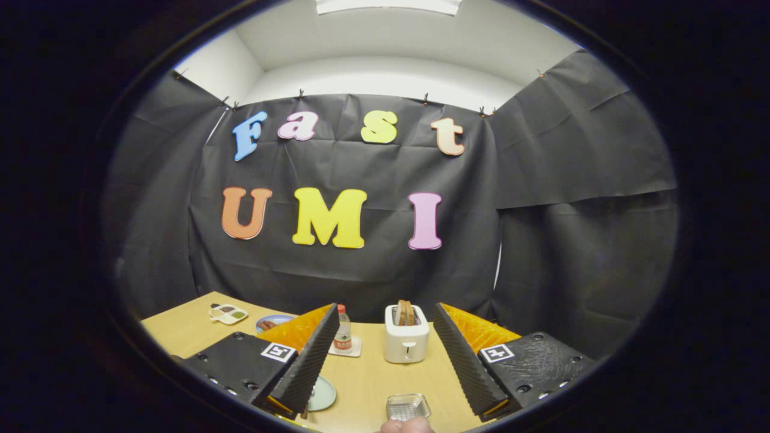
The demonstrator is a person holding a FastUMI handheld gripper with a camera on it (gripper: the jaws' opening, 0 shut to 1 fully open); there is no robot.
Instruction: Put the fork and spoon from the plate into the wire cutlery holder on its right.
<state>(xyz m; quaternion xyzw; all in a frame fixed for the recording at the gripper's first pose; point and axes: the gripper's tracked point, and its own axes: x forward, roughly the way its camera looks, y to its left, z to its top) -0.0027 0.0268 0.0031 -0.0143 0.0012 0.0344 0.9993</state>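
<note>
Wire cutlery holder [408, 406] between spread tool [385, 361] fingers; toaster [406, 340] holds toast [404, 313].

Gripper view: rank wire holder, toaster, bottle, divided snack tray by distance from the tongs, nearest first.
Tongs are open, holding nothing.
1. Wire holder: on the table between the fingers, closest in.
2. Toaster: ahead, between the fingertips.
3. Bottle: beside the left fingertip, slightly behind the toaster; close call.
4. Divided snack tray: far left corner of the table.

White toaster [406, 341] holding toast on the wooden table [367, 379], small bottle [343, 328] on a coaster beside it, divided tray [228, 313] farther off, blue plate [272, 322] nearby
</note>
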